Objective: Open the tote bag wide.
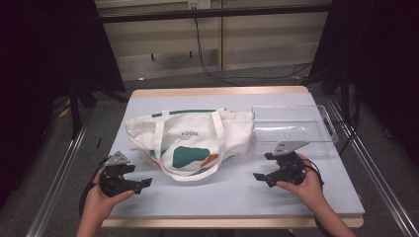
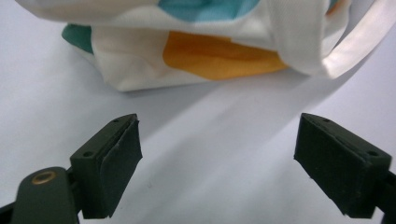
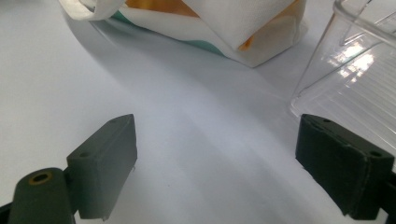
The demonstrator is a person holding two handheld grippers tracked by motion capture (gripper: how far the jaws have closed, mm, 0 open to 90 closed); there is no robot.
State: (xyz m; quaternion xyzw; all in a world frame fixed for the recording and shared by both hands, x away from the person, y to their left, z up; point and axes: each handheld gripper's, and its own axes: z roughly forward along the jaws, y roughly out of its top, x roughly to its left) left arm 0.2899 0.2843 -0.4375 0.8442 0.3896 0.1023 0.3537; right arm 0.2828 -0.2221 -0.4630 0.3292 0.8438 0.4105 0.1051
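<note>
Tote bag [image 1: 190, 140] lay flat at the middle of the surface [image 1: 237, 195], handles toward the person, a clear bin [image 1: 294, 129] just beside it. Left tool [image 1: 143, 183] and right tool [image 1: 258, 176] flanked it, jaws apart and empty, apparently poised to approach it.

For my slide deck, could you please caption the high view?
Two open hand-held grippers, left and right, flank a cream tote bag beside a clear plastic bin on a pale table.
</note>
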